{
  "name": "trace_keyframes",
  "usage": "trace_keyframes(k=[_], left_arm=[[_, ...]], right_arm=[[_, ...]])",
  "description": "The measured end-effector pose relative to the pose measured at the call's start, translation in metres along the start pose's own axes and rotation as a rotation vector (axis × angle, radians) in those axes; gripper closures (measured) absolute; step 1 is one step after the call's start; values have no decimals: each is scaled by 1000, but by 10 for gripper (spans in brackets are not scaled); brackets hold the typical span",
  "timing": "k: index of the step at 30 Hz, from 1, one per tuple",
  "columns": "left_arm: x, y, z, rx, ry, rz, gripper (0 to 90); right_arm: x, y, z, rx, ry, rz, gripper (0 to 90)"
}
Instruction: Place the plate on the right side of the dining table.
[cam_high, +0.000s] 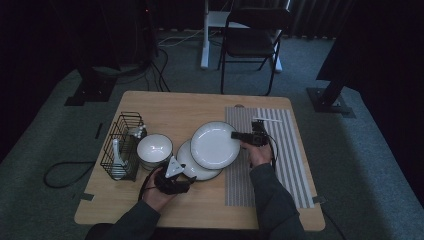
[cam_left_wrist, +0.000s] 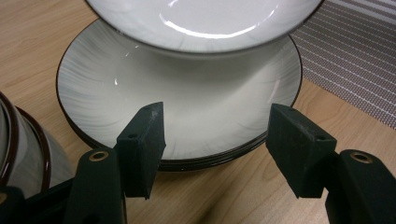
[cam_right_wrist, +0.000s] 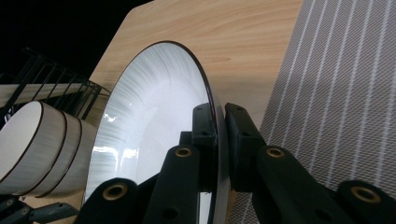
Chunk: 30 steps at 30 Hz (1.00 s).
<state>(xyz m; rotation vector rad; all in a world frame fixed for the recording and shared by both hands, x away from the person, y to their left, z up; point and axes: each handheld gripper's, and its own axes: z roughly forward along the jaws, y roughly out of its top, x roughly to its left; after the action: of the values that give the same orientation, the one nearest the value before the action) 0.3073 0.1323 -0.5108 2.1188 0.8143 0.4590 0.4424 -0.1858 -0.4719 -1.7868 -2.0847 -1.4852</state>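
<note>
While your right gripper (cam_high: 239, 135) clamps the top plate (cam_high: 215, 145) at its right rim, that plate hangs clear of the stack of plates (cam_high: 196, 167) below, overlapping the stack's upper right part. In the right gripper view the rim of the top plate (cam_right_wrist: 154, 135) runs edge-on between the two pads, both pressed flat on it, one on the white face, one on the underside; jaws closed on the rim, no gap visible. From that view the plate stands nearly vertical, since the camera is rolled with your hand.

Your left gripper (cam_high: 181, 176) sits at the stack's near edge, jaws spread wide, nothing between the pads. In the left gripper view the stack (cam_left_wrist: 187, 107) lies just ahead of the jaws, its dark rim level with the fingertips, pads not touching it. Top plate (cam_left_wrist: 205, 18) floats above the stack's far side there.

Stacked bowls (cam_high: 155, 149) sit just left of the stack, wire rack (cam_high: 122, 145) further left. Striped mat (cam_high: 285, 155) lies to the right, under your right hand (cam_high: 259, 152). All on the wooden table (cam_high: 175, 107).
</note>
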Motion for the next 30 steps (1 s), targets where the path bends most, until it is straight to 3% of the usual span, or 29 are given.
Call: trace_keyframes(k=[30], left_arm=[[-7, -13, -10, 8, -22, 1, 393]], right_arm=[[-27, 14, -47, -87, -65, 47, 833]])
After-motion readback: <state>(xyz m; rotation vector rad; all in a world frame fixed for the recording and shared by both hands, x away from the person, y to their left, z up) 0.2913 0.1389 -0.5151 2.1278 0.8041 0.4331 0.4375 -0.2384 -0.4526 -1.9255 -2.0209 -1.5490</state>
